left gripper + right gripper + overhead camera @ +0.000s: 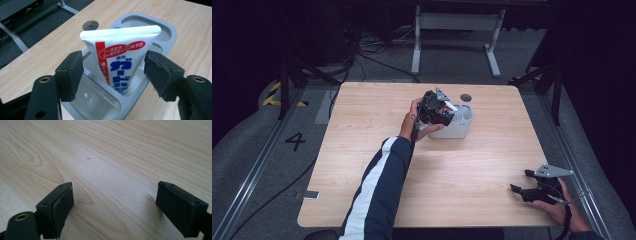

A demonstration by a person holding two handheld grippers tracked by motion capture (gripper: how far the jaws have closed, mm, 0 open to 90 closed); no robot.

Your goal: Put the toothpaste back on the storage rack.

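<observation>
The toothpaste tube (120,62) stands cap-down in the near compartment of a pale grey holder (140,87), its flat crimped end uppermost and leaning a little toward the holder's far compartments; the white tube carries a red stripe and blue lettering facing me. It sits between the two black pads of my left gripper (113,72), but neither pad presses on it: there is a clear gap on the left side and the right pad stands just beside the tube's edge, so my jaws are apart and the tube rests in the holder on its own. From the high view, my left gripper (437,107) hovers over the holder (457,127), which stands on the wooden table (362,115) in its far half, nearer the far edge than the near one and slightly right of the middle. Just beyond the holder, close to the far edge, is a round cable hole (466,97) in the tabletop. My right gripper (532,187) lies well apart from all this, down by the near right corner of the table, held low in my right hand (557,205); its own view shows its pads (60,205) spread wide over bare wood grain with nothing between them.
</observation>
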